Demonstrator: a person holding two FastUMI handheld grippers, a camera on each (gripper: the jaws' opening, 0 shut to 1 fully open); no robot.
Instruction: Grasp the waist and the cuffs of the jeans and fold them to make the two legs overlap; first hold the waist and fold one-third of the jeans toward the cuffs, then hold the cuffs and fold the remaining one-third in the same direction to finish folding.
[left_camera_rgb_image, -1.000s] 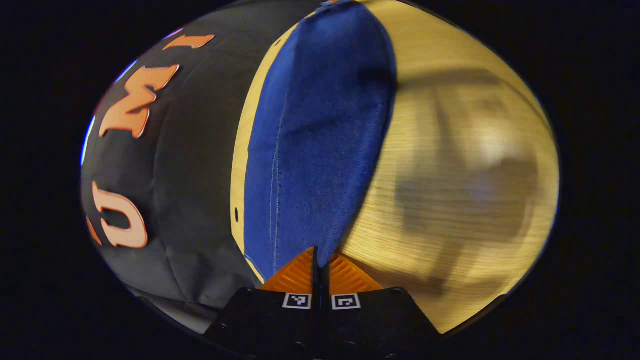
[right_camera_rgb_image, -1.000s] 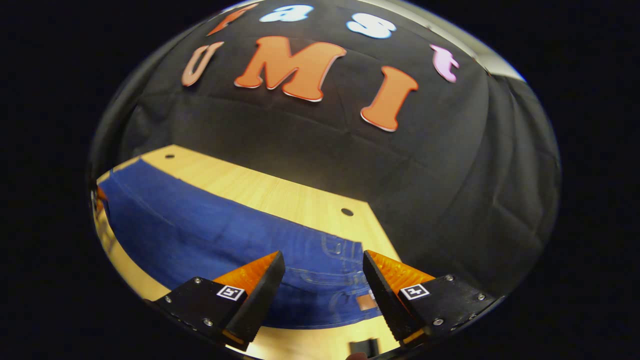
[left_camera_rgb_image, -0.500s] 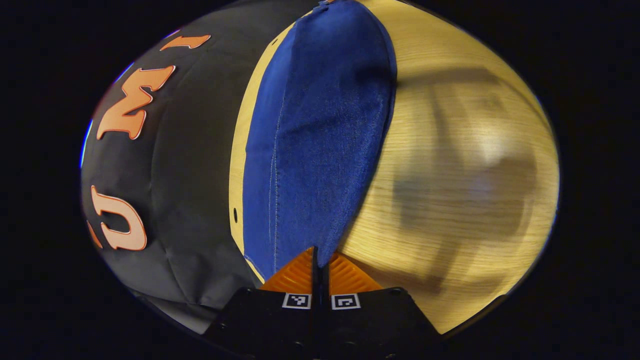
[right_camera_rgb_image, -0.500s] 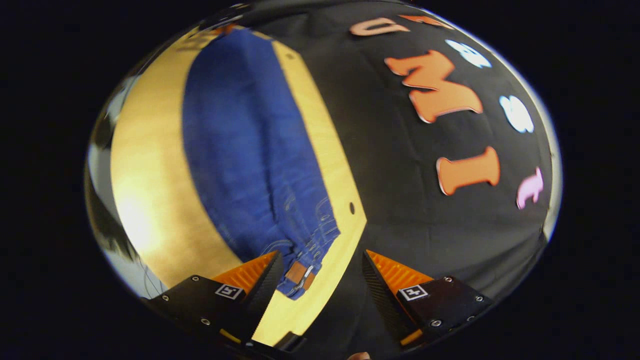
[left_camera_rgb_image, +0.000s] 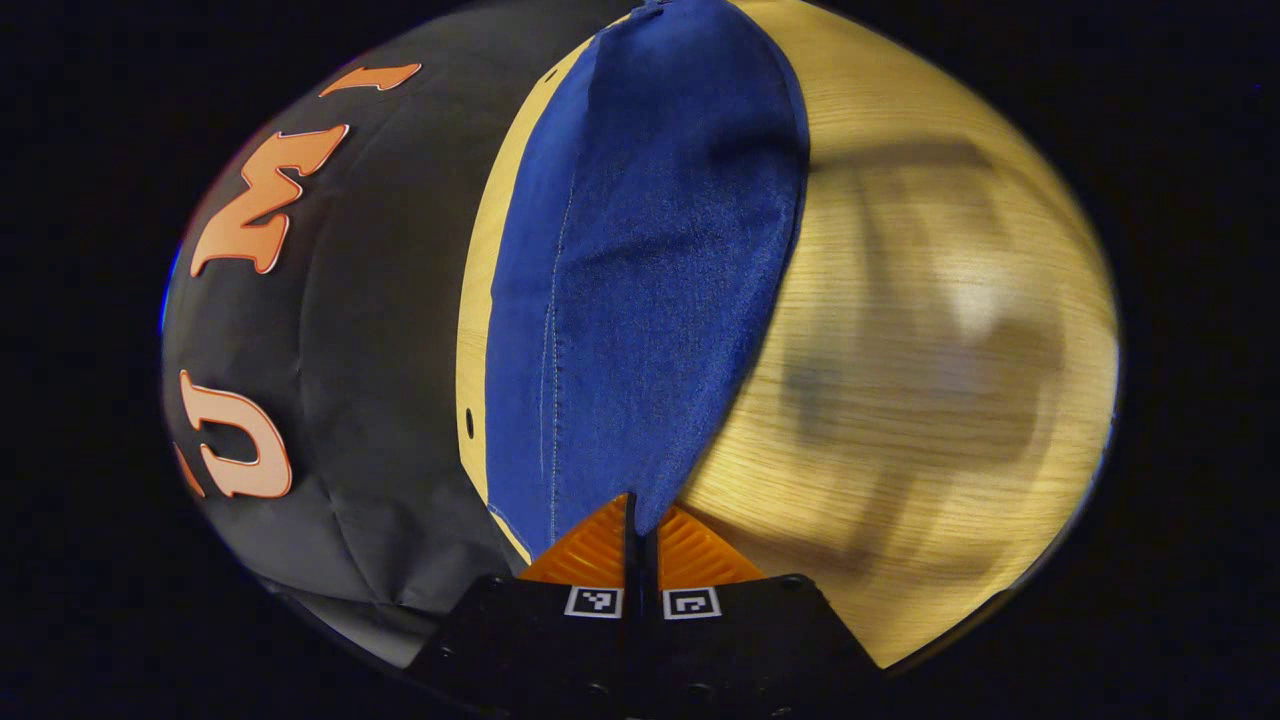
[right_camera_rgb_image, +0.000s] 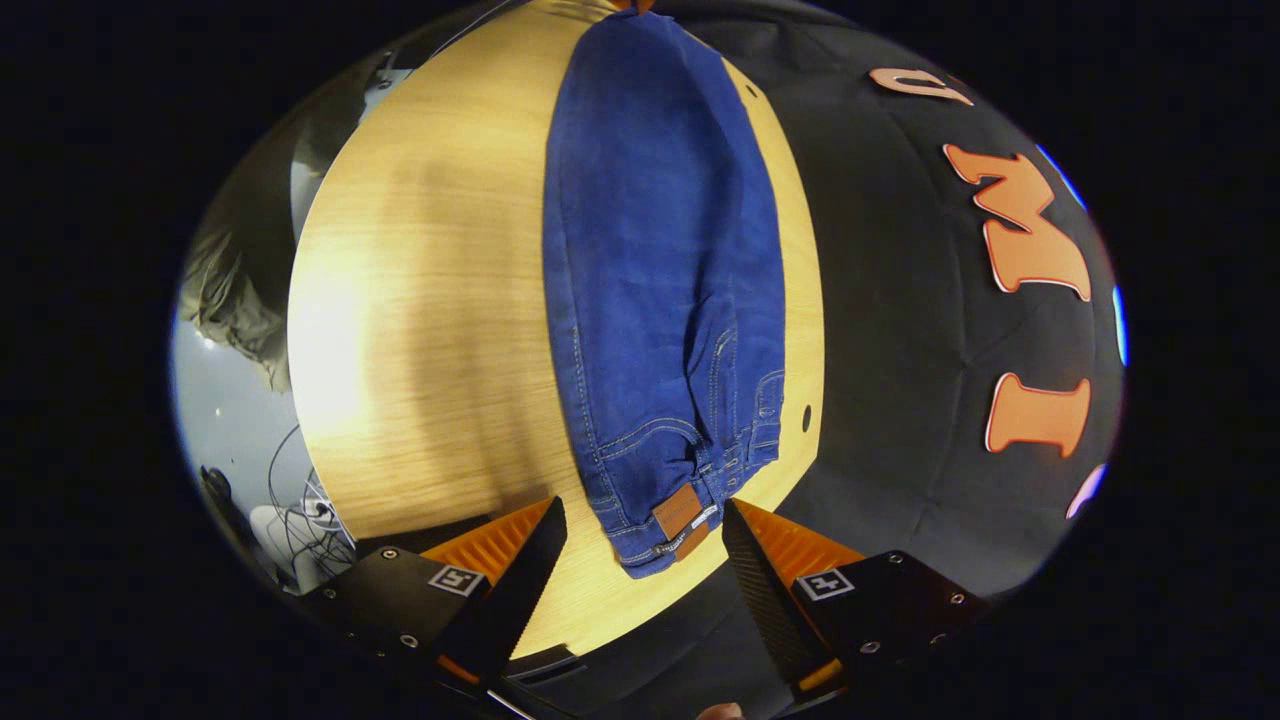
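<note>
lying flat on the table (right_camera_rgb_image: 420, 330), the jeans (right_camera_rgb_image: 660, 260) already have both legs overlapped; both thirds remain unfolded. the left gripper (left_camera_rgb_image: 642, 520) is pinching the cuff end, while the right gripper (right_camera_rgb_image: 640, 530) hangs spread, the waist (right_camera_rgb_image: 665, 520) between its fingers.

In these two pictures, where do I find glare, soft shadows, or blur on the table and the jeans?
Left gripper view: the jeans look sharp, while broad dark shadows lie soft and smeared on the table to their right. Right gripper view: a bright glare patch sits on the table near its left edge, a faint shadow band beside it; the jeans' stitching is crisp.
</note>
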